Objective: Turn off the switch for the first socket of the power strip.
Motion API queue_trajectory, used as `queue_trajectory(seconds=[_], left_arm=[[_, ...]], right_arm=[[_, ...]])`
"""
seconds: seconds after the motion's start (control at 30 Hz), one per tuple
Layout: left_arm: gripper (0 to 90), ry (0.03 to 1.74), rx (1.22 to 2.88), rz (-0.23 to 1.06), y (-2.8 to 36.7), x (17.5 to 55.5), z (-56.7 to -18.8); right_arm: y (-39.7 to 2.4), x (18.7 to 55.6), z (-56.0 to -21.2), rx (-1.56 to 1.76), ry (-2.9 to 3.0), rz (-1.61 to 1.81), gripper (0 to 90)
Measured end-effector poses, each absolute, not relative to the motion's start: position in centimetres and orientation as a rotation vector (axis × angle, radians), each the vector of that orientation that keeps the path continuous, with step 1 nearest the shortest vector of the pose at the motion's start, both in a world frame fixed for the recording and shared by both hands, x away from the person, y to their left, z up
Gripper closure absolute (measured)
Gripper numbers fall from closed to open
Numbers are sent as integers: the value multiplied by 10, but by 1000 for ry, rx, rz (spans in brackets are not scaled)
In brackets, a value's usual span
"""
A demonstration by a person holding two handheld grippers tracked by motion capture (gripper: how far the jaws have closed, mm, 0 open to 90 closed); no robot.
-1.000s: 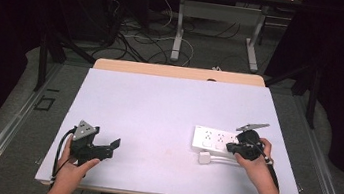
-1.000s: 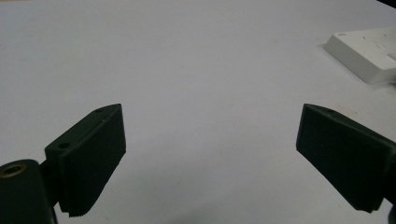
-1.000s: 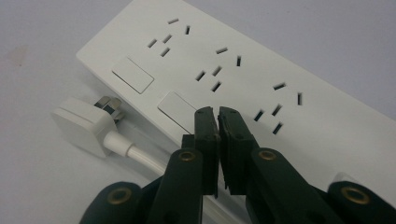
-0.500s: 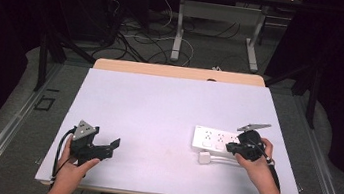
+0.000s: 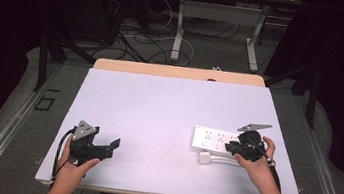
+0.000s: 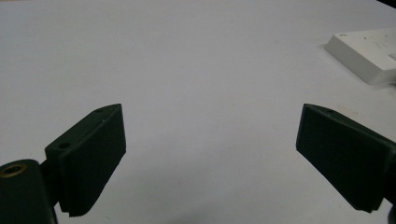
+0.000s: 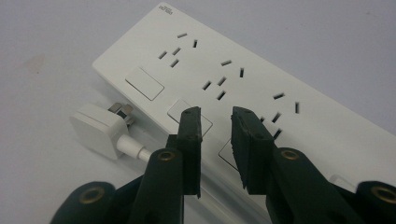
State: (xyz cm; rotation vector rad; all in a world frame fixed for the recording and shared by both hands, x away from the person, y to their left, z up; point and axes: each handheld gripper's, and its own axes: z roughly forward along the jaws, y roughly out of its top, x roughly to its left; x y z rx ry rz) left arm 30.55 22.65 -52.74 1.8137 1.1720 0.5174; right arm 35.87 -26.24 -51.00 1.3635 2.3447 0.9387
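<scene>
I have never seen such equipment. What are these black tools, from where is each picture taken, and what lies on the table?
A person sits at a white table and holds a hand tool with a two-jaw claw in each hand. One picture looks down from above; the other two come from small cameras riding on each claw.

The left claw rests on the table, jaws wide open, holding nothing. The right claw hovers over a white power strip; its jaws have just been opening, with a narrow gap and nothing between them. A white plug with its cord lies beside the strip, not plugged in.

Left gripper [image 5: 103, 147] jaws stand wide; right gripper [image 5: 234, 146] jaws, slightly parted, have just been opening.
</scene>
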Motion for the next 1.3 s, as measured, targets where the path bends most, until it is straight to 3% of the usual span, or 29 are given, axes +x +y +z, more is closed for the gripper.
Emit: queue_trajectory(seconds=[1.13, 1.3], left_arm=[[81, 1168, 1820, 525, 227, 305, -527], [81, 1170, 1818, 524, 227, 305, -527]], right_arm=[[-257, 354, -491, 1302, 2302, 1011, 425], [-258, 353, -485, 1286, 2288, 1004, 413]])
